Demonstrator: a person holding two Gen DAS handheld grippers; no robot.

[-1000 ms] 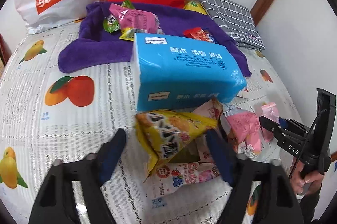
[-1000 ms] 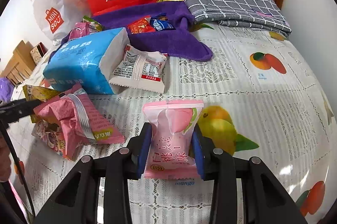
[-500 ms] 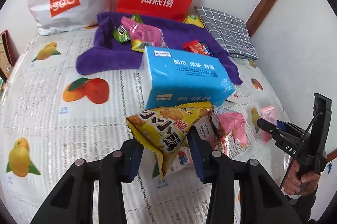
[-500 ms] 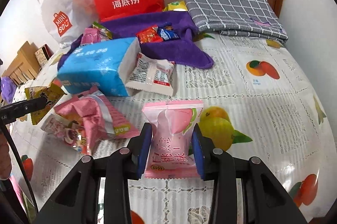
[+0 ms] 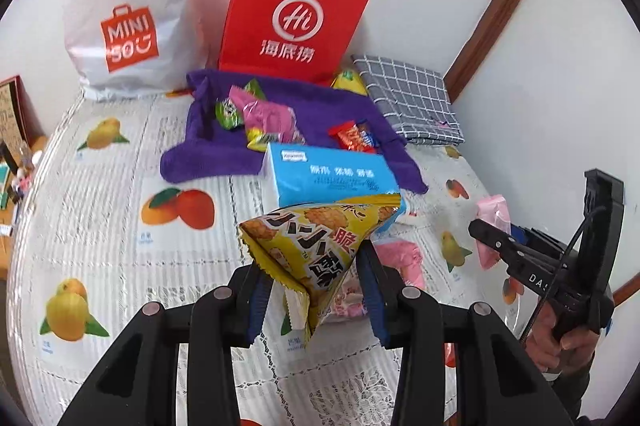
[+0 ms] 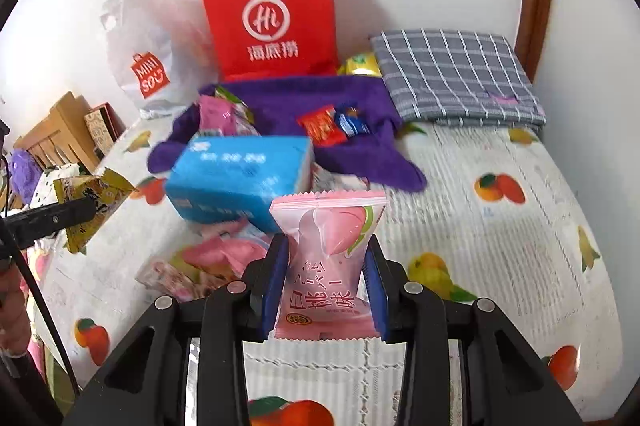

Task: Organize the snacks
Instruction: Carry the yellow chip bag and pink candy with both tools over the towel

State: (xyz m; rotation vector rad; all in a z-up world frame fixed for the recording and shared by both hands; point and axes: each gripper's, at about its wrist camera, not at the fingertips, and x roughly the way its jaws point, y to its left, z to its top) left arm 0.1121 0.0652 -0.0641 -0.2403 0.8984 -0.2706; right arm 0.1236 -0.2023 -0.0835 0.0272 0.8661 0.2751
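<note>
Snacks pinched by each tool: yellow packet left, pink packet right, above blue box.

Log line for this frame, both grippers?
left gripper: shut on yellow snack bag | right gripper: shut on pink peach packet | both clear of tablecloth

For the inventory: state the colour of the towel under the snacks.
Purple towel, clearest in the right wrist view.

A towel lies spread on the table, before a paper bag standing at the wall; a plastic bag stands left of it. Snack packets lie on the towel. A folded cloth lies right of the towel, and a tissue pack just before it.
</note>
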